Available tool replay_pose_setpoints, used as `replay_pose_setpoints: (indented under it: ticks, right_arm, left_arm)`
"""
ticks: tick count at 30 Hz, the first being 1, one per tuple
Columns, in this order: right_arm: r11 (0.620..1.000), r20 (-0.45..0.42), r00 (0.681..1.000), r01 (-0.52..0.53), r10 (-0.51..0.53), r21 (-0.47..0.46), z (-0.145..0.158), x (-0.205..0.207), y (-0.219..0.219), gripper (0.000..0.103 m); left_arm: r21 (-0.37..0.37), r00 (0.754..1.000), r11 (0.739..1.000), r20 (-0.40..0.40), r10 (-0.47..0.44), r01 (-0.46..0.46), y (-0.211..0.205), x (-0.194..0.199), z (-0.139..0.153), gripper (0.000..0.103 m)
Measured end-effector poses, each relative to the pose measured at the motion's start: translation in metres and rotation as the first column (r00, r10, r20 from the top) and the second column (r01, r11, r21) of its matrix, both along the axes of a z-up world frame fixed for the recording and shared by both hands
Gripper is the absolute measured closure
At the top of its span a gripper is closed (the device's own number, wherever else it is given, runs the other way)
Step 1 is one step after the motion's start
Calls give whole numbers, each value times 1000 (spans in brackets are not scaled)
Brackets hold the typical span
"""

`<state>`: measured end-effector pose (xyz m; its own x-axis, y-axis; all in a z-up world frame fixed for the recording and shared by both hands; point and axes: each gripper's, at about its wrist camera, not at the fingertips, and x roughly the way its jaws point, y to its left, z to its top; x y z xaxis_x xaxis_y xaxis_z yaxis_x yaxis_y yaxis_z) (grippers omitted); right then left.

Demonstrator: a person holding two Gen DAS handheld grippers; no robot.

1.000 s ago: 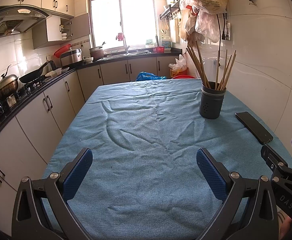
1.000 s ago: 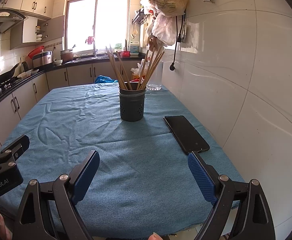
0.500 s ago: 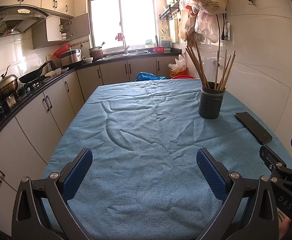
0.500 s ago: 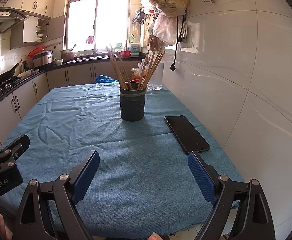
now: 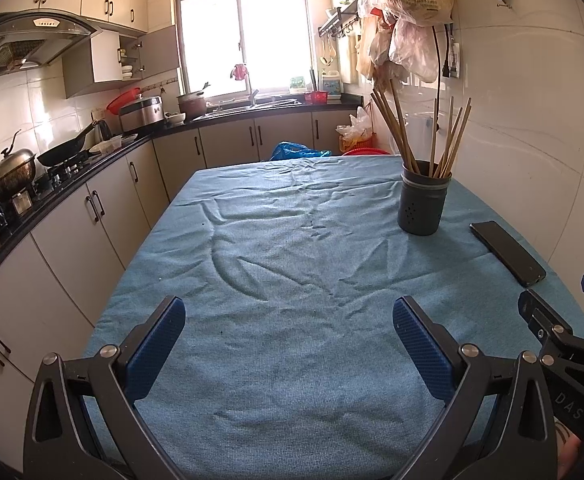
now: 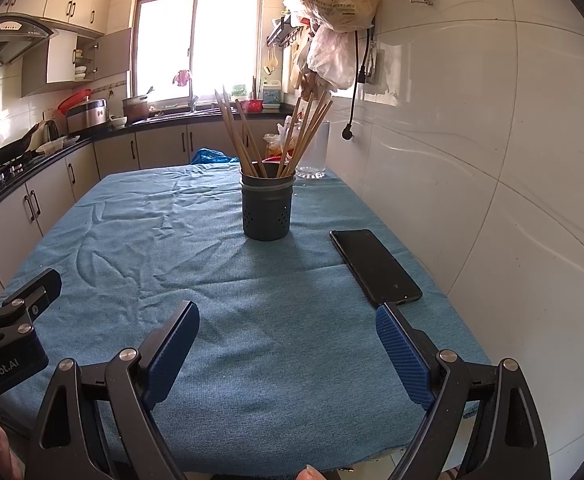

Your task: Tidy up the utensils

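Left wrist view: a table under a rumpled blue cloth point(image 5: 292, 280) fills a kitchen, unchanged from a second ago. A dark perforated holder point(image 5: 423, 204) stands upright toward the wall side, wooden chopsticks point(image 5: 402, 128) fanned inside it; their lower ends are hidden. A black phone point(image 5: 508, 253) lies flat nearby. The left gripper point(image 5: 289, 338) and right gripper point(image 6: 287, 340) both hover spread wide over bare cloth, gripping nothing; the right gripper is cut off at the frame edge here.
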<state>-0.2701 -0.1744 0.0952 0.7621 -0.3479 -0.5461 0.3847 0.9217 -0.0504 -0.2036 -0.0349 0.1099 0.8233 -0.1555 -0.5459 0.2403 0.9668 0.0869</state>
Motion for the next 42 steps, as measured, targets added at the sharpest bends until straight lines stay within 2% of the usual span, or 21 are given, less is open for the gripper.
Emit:
replay_pose_setpoints:
  ticks: [42]
  right_arm:
    - [1000, -9, 1000, -8, 8, 5, -2, 2, -3, 10]
  left_arm:
    - [1, 1000, 1000, 0, 14, -14, 5, 3, 2, 0]
